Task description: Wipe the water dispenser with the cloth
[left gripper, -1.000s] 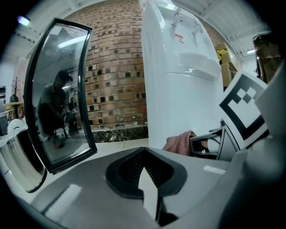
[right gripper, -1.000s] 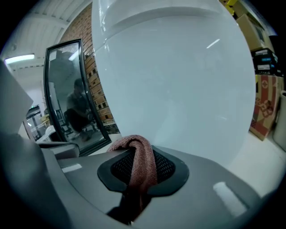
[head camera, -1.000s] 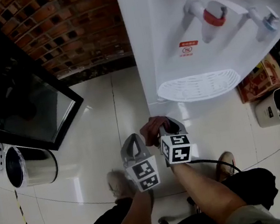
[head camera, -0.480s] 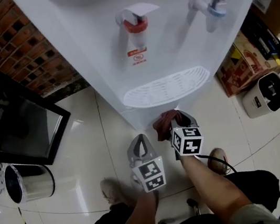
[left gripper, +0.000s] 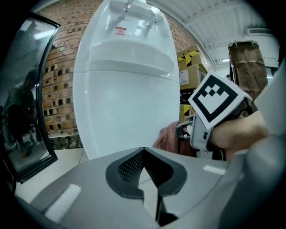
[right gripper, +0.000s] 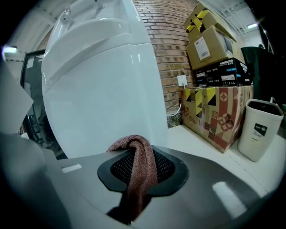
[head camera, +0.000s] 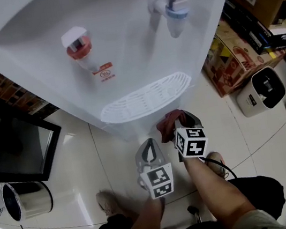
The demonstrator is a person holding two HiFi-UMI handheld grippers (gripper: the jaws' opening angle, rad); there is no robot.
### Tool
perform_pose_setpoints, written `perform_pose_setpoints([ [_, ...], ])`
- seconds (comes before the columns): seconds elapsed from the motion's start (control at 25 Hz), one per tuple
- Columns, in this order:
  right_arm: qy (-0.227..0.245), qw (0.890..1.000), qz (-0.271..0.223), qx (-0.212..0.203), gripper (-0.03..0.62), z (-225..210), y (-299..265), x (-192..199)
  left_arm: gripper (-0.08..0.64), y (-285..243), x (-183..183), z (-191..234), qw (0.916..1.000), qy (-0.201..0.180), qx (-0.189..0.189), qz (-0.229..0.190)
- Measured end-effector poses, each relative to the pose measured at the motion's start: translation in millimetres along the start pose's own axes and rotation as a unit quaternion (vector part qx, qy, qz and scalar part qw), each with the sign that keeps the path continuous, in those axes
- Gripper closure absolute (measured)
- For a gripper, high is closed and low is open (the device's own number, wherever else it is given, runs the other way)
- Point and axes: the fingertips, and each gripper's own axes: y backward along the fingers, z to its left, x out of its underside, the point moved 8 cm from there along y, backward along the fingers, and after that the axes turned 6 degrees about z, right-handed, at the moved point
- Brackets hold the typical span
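Right gripper (head camera: 180, 117) clamps the cloth (head camera: 166, 124) close below the drip tray of the dispenser (head camera: 120, 44); left gripper (head camera: 149, 145), jaws together, holds nothing.

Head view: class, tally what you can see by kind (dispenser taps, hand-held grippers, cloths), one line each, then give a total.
Dispenser taps: 2, the red tap and the blue tap
Hand-held grippers: 2, the left hand-held gripper and the right hand-held gripper
Cloths: 1, the reddish-brown cloth
Total: 5
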Motion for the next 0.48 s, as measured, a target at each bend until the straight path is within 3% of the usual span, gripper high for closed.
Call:
perform_pose_setpoints([
  [0.16, -0.007, 1.000, -0.001, 0.015, 0.508, -15.6, 0.4, -3.0, 0.560, -6.3, -2.2, -13.3, 0.9999, -0.001, 0.014, -0.001],
  [0.32, -0.048, 0.998, -0.012, 0.050, 0.509, -44.3, -1.6, -7.8, 0.560, -12.7, -2.3, -25.5, 0.9996, -0.004, 0.028, 0.001],
  [0.48, -0.072, 0.996, -0.015, 0.046, 0.511, -58.9, -6.8, -12.7, 0.560, -18.3, -0.4, -36.8, 0.9991, -0.010, 0.042, 0.005],
])
